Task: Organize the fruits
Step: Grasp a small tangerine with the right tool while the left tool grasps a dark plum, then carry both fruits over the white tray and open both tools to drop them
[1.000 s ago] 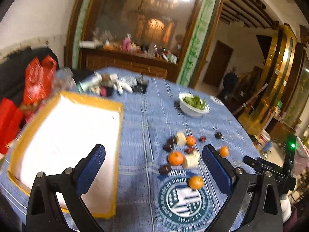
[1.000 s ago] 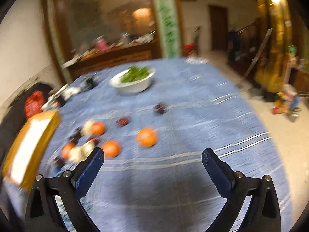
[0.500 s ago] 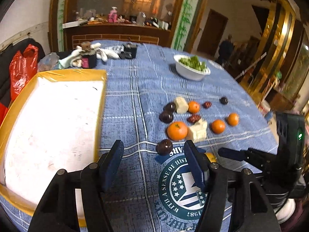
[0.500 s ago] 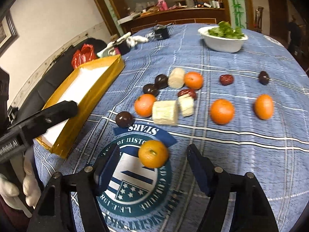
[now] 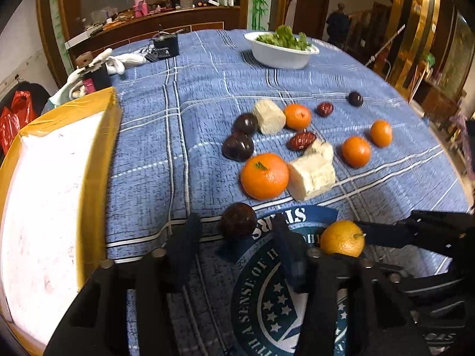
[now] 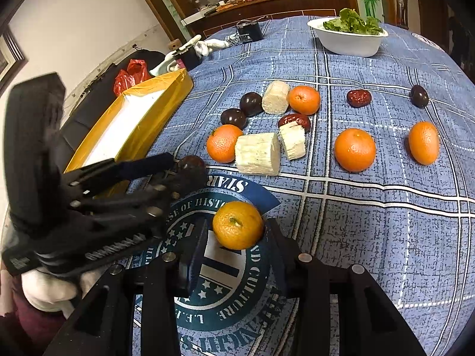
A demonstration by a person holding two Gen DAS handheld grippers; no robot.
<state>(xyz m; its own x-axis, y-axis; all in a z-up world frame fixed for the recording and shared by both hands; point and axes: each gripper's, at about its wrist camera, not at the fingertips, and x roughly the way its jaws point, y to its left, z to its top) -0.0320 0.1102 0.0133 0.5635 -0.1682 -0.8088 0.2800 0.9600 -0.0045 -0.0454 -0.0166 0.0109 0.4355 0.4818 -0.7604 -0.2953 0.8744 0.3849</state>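
Tangerine [image 6: 238, 225] between right claw [image 6: 234, 244] fingers, half-open, dark plum [image 5: 237, 221] between half-open left claw [image 5: 236, 244]

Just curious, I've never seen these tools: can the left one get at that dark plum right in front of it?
Probably yes. The dark plum lies on the tablecloth just ahead of the left gripper, whose fingers stand open on either side; nothing sits between them.

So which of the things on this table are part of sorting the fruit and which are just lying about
Part of the job: mandarins, dark plums, red dates, white cut chunks, yellow-edged tray, left gripper, right gripper.

Just lying about: bowl of greens, white gloves, small black box.
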